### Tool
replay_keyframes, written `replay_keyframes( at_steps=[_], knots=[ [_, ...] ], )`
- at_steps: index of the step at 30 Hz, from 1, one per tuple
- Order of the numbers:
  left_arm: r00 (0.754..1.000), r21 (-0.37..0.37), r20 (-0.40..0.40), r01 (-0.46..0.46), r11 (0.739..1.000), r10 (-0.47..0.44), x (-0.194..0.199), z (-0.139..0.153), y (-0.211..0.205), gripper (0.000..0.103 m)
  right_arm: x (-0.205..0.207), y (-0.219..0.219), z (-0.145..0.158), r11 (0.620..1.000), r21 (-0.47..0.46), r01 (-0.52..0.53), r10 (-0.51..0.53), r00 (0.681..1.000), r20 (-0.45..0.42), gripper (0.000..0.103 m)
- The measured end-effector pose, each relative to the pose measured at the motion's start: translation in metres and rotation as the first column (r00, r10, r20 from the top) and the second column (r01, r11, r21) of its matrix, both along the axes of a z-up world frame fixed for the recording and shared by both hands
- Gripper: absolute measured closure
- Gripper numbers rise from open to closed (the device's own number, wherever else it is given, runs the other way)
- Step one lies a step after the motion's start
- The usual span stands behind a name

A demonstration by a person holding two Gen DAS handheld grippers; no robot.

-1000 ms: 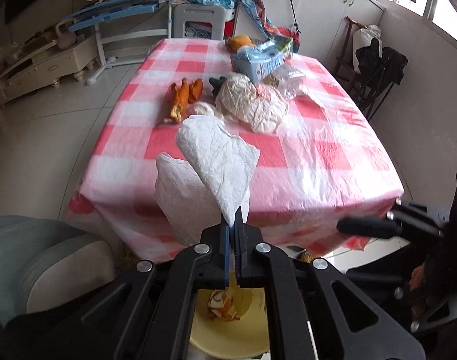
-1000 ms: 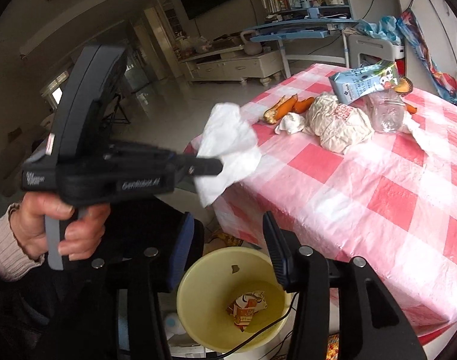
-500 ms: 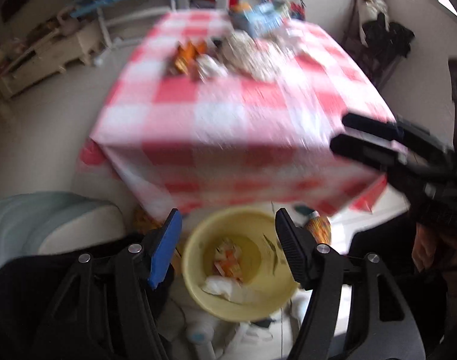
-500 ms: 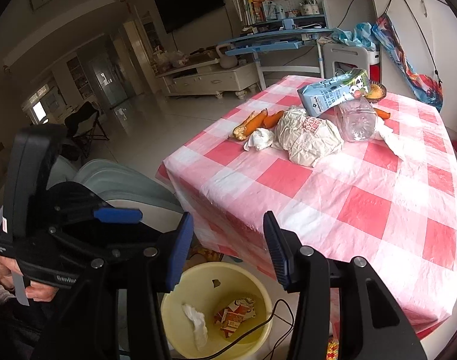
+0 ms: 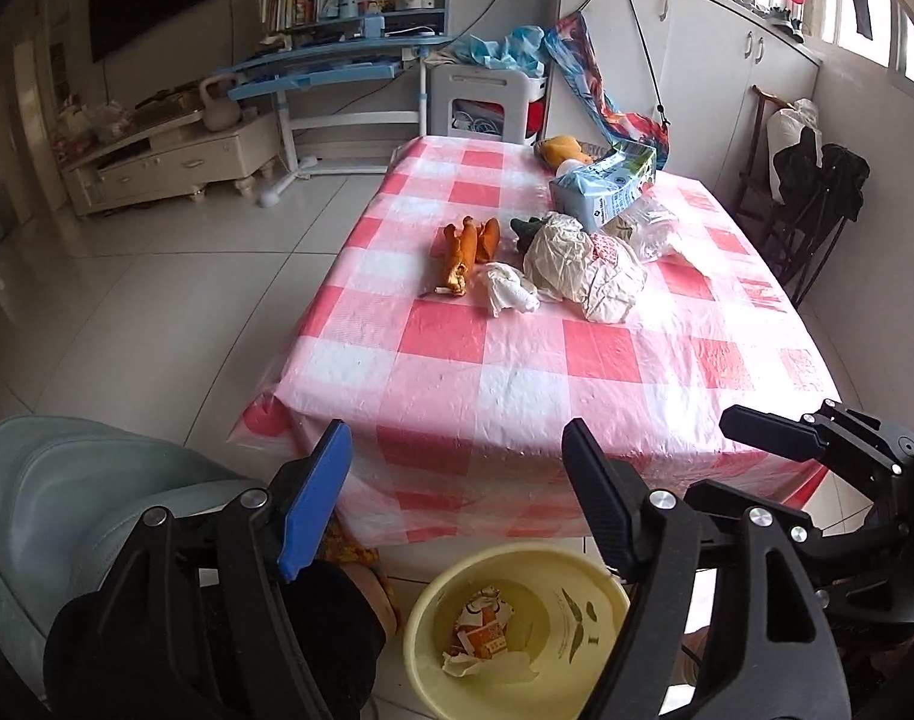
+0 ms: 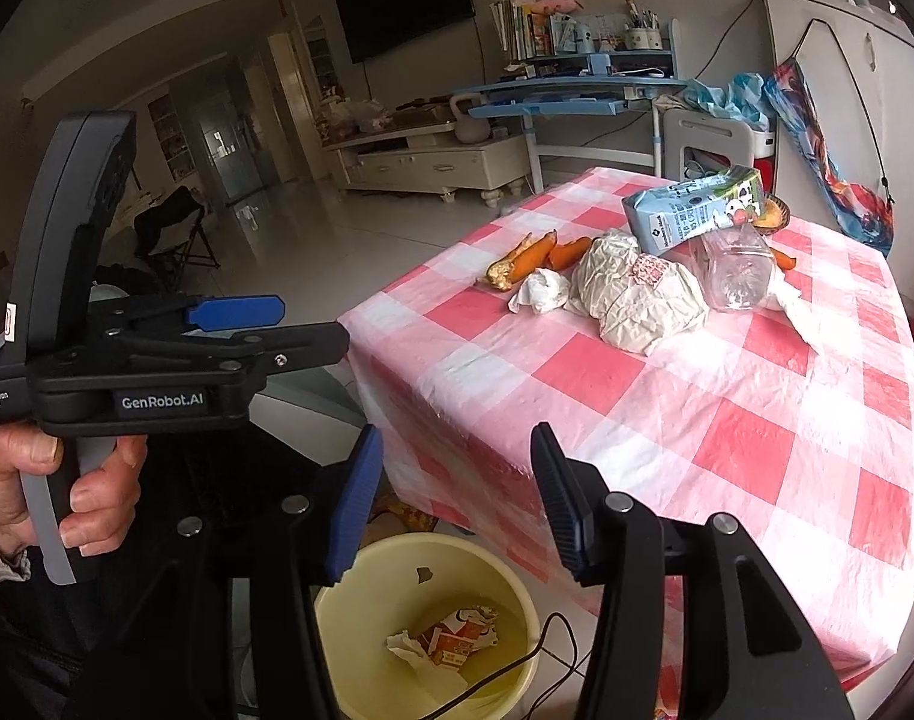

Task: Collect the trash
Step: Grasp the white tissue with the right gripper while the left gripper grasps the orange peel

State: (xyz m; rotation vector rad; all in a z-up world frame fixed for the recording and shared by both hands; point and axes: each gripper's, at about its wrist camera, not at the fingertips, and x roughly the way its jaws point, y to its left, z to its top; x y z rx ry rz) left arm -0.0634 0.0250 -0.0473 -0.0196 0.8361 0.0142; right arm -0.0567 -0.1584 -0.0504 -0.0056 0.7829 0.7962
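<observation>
A yellow bin (image 5: pixel 520 630) (image 6: pixel 426 630) stands on the floor at the table's near edge. It holds a white tissue (image 5: pixel 481 663) (image 6: pixel 405 645) and an orange-printed wrapper (image 5: pixel 481 630) (image 6: pixel 457 630). My left gripper (image 5: pixel 457 474) is open and empty above the bin; it also shows in the right wrist view (image 6: pixel 300 330). My right gripper (image 6: pixel 453 474) is open and empty over the bin. On the table lie a small crumpled tissue (image 5: pixel 508 294) (image 6: pixel 538 291), a big crumpled paper wrapper (image 5: pixel 583 267) (image 6: pixel 634 294), orange peels (image 5: pixel 466 246) (image 6: pixel 529 258), a blue carton (image 5: pixel 607 186) (image 6: pixel 691 213) and a clear plastic bottle (image 5: pixel 649 225) (image 6: pixel 736 267).
The table has a red and white checked cloth (image 5: pixel 517 384) (image 6: pixel 727 420). A grey-green chair (image 5: pixel 66 498) stands at the left. A black cable (image 6: pixel 517 660) runs over the bin's rim. A folded dark chair (image 5: pixel 817 192) stands by the right wall.
My left gripper opened and let go of the white tissue, which now lies in the bin. The left gripper then tilted back up toward the table.
</observation>
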Motion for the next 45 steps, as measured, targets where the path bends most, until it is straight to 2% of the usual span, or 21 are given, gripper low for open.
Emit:
replay_keyframes(
  at_steps=[8, 14, 18, 23, 29, 33, 35, 37, 39, 41, 42, 45],
  knots=[
    [0.999, 0.019, 0.034, 0.0, 1.0, 0.0, 0.017, 0.01, -0.001, 0.03, 0.002, 0.012, 0.003, 0.999, -0.03, -0.015, 0.015, 1.0, 0.025, 0.053],
    [0.998, -0.011, 0.036, -0.053, 0.999, 0.054, 0.066, 0.017, 0.018, 0.029, 0.02, 0.032, 0.011, 0.995, -0.082, -0.055, 0.061, 0.996, 0.072, 0.051],
    [0.998, -0.033, 0.012, -0.062, 0.998, 0.063, 0.103, 0.014, 0.023, 0.029, 0.043, 0.047, 0.009, 0.989, -0.124, -0.083, 0.096, 0.99, 0.103, 0.051],
    [0.998, -0.009, -0.032, -0.045, 0.999, 0.045, 0.148, 0.001, 0.018, 0.029, 0.075, 0.06, -0.005, 0.985, -0.149, -0.083, 0.1, 0.989, 0.112, 0.051],
    [0.994, -0.037, -0.08, -0.08, 0.996, 0.077, 0.194, -0.009, 0.033, 0.029, 0.11, 0.079, -0.022, 0.982, -0.161, -0.101, 0.119, 0.988, 0.103, 0.051],
    [0.989, -0.059, -0.119, -0.091, 0.994, 0.083, 0.213, -0.017, 0.04, 0.029, 0.132, 0.088, -0.035, 0.978, -0.173, -0.112, 0.126, 0.99, 0.066, 0.051],
    [0.988, -0.051, -0.142, -0.064, 0.997, 0.057, 0.22, -0.024, 0.034, 0.029, 0.145, 0.089, -0.042, 0.982, -0.157, -0.104, 0.102, 0.995, -0.022, 0.059],
    [0.987, -0.029, -0.156, -0.041, 0.999, 0.036, 0.224, -0.029, 0.028, 0.029, 0.149, 0.086, -0.044, 0.985, -0.142, -0.101, 0.093, 0.994, -0.063, 0.061],
    [0.985, -0.012, -0.169, -0.026, 1.0, 0.024, 0.227, -0.034, 0.021, 0.029, 0.148, 0.084, -0.043, 0.984, -0.144, -0.101, 0.092, 0.993, -0.067, 0.064],
    [0.983, -0.002, -0.184, -0.021, 1.0, 0.02, 0.23, -0.039, 0.016, 0.029, 0.145, 0.084, -0.041, 0.982, -0.157, -0.104, 0.096, 0.993, -0.062, 0.08],
    [0.981, -0.001, -0.191, -0.02, 1.0, 0.02, 0.231, -0.042, 0.015, 0.029, 0.142, 0.084, -0.04, 0.979, -0.172, -0.109, 0.101, 0.993, -0.054, 0.084],
    [0.976, 0.021, -0.217, -0.01, 1.0, 0.014, 0.234, -0.051, 0.011, 0.031, 0.131, 0.085, -0.035, 0.971, -0.197, -0.132, 0.126, 0.991, -0.043, 0.09]
  ],
)
